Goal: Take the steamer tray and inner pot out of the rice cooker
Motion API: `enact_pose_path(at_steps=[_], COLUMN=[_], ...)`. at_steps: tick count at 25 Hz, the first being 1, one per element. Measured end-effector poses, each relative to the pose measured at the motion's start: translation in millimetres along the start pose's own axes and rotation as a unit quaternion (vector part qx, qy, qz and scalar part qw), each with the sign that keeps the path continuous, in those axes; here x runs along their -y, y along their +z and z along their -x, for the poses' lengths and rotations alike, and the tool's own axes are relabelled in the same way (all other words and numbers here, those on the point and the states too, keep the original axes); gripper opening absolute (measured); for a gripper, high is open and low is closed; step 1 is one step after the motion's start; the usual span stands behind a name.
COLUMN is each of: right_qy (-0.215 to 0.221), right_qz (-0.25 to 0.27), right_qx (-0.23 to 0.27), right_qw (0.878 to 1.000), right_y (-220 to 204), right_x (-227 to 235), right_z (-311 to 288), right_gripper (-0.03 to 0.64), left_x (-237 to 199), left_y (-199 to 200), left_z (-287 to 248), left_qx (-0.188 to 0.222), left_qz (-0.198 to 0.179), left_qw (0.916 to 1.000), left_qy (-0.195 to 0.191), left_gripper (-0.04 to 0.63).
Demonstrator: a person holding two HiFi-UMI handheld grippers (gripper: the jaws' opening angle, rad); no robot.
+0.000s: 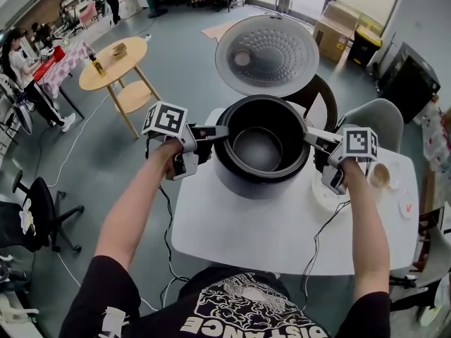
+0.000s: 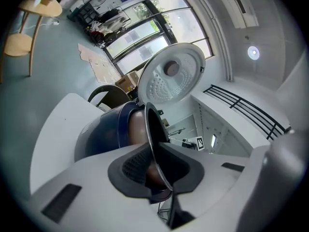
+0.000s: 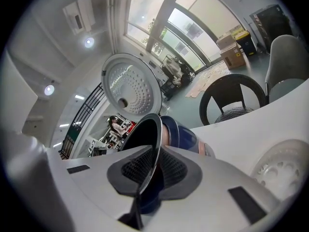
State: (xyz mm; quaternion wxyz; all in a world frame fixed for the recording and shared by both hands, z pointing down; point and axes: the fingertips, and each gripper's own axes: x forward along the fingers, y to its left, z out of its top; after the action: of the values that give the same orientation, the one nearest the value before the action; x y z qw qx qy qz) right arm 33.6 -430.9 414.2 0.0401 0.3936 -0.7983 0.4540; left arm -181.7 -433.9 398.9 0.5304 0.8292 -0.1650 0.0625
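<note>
A dark blue rice cooker (image 1: 246, 183) stands on the white table (image 1: 268, 239) with its round lid (image 1: 266, 53) tipped up at the back. The black inner pot (image 1: 258, 148) sits in it. A strip of the pot's coppery outer wall (image 2: 135, 127) shows above the blue body. My left gripper (image 1: 224, 131) is shut on the pot's left rim (image 2: 153, 137), one pad inside and one outside. My right gripper (image 1: 308, 136) is shut on the right rim (image 3: 154, 129) the same way. The white perforated steamer tray (image 1: 325, 197) lies on the table under my right hand, and its holes show in the right gripper view (image 3: 279, 167).
A cup (image 1: 380, 176) and a small dish (image 1: 407, 206) sit at the table's right end. A black chair (image 1: 320, 94) and a grey chair (image 1: 373, 118) stand behind the table. Cables (image 1: 169, 210) hang off the left edge. A round wooden table (image 1: 116, 62) stands at far left.
</note>
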Motion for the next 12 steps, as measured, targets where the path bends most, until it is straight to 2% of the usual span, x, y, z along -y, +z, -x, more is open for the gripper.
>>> enact_pose_path(at_steps=[7, 12], right_qy=[0.006, -0.014], right_qz=[-0.026, -0.027], right_qx=[0.014, 0.023], right_qw=[1.000, 0.999], right_y=[-4, -6], right_x=[-9, -16], right_z=[-4, -1], right_gripper=[0.054, 0.055], left_x=[0, 2], left_y=[-1, 2], left_z=[2, 6], left_qx=[0.010, 0.035], left_qz=[-0.003, -0.003], left_qw=[0.9999, 0.9993], left_qy=[0.007, 0.009], left_gripper=[0.051, 0.049])
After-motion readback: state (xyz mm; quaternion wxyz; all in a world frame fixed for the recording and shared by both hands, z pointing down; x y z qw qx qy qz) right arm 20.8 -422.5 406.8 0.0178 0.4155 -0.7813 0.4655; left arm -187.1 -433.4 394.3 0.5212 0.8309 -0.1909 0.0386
